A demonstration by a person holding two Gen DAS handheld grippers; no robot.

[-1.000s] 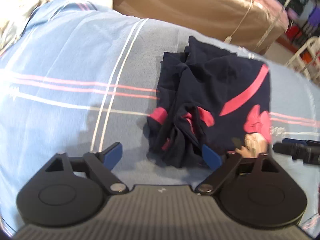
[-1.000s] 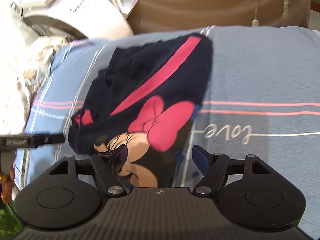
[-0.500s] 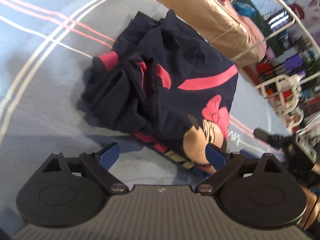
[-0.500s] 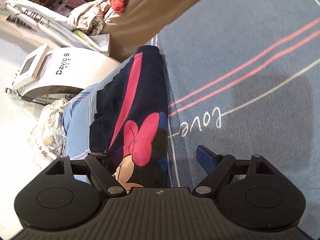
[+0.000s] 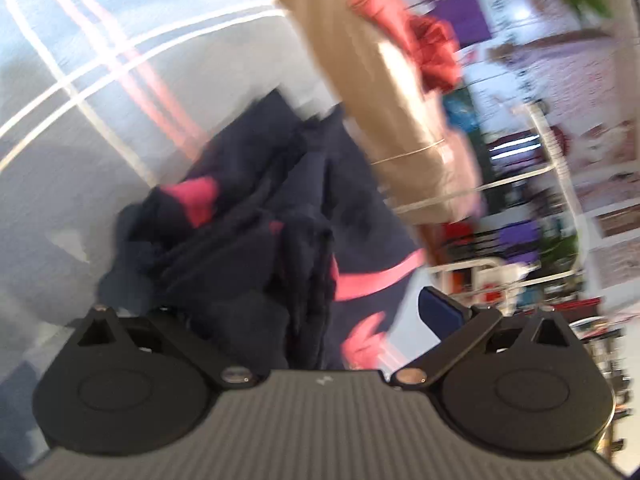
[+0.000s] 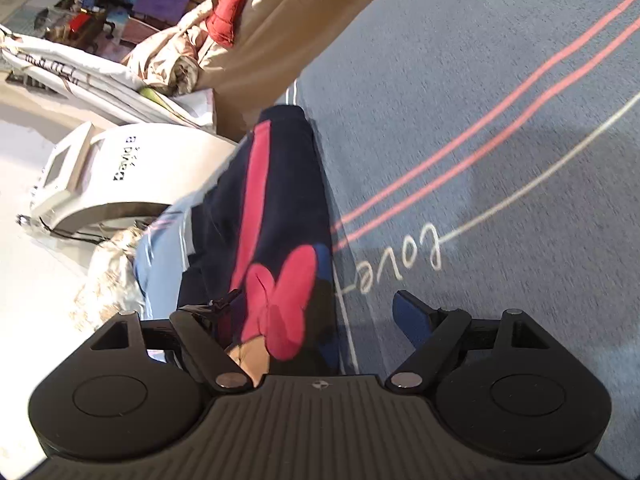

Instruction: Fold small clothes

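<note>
Now the left gripper point(image 5: 316, 312) is sitting closer over the bunched dark shirt point(image 5: 256, 248) than half a second ago, jaws apart, cloth spreading between them from 12 o'clock. The right gripper point(image 6: 320, 320) is holding much the same view, jaws apart, shirt point(image 6: 276, 216) at 11 o'clock, bare blue bedsheet point(image 6: 500, 80) stretching toward 2 o'clock.

left gripper point(image 5: 316, 312): black, ribbed grey base, silver screws | right gripper point(image 6: 320, 312): black, blue pad
</note>
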